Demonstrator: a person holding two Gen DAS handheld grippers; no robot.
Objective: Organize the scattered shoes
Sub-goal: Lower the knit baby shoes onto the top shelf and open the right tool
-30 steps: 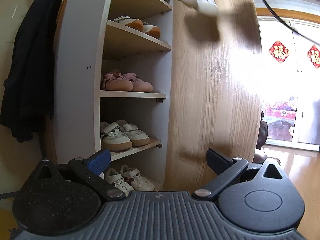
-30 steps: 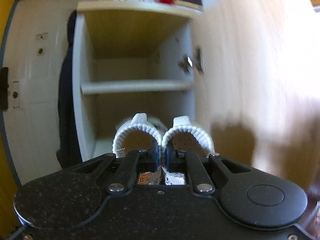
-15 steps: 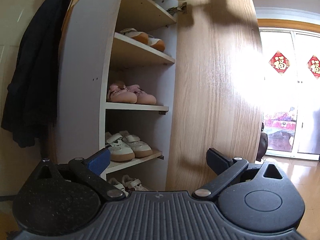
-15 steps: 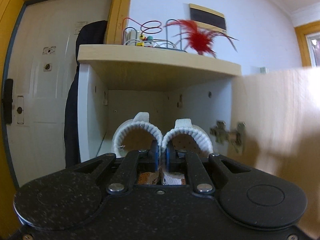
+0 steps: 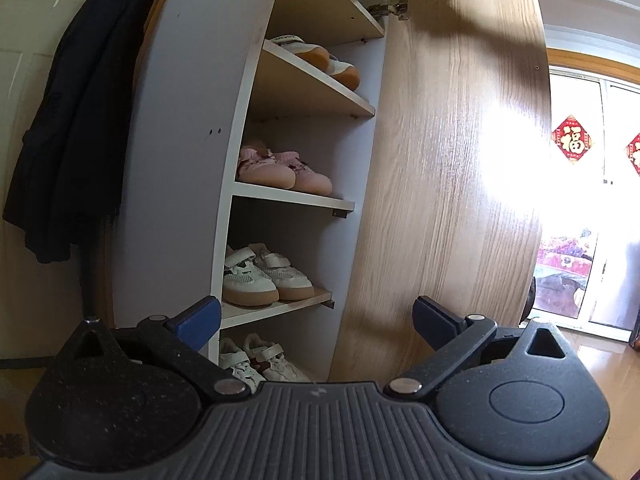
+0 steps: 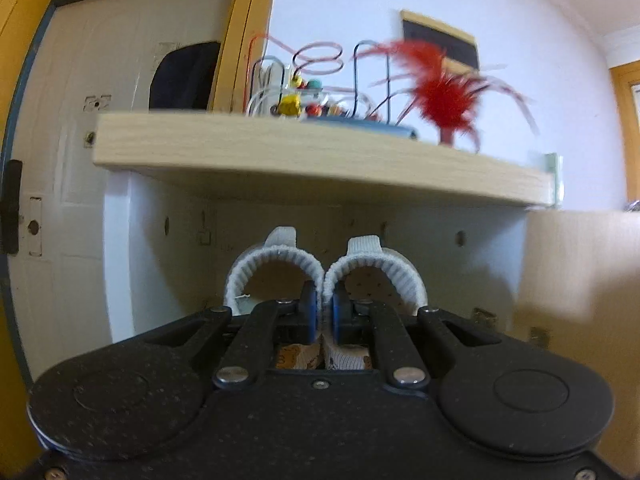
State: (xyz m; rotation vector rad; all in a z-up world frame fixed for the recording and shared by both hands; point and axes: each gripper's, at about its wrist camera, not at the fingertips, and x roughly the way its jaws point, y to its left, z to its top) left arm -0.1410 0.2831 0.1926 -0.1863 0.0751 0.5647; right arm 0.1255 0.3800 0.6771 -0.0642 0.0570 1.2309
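The pair of white knit-collared shoes (image 6: 324,276), pinched by their inner collars in the right gripper (image 6: 322,314), has risen into the cabinet's top compartment (image 6: 168,264); release looks near. The left gripper (image 5: 316,320) hangs wide, empty.

Home entryway. Open shoe cabinet (image 5: 192,152) w/ kids' shoes on 5 shelves, e.g. pink pair (image 5: 280,170). Dark coat (image 5: 68,120) hangs left of cabinet; red paper charms on window (image 5: 572,140) to its right; bead-maze toy (image 6: 304,96) on top.
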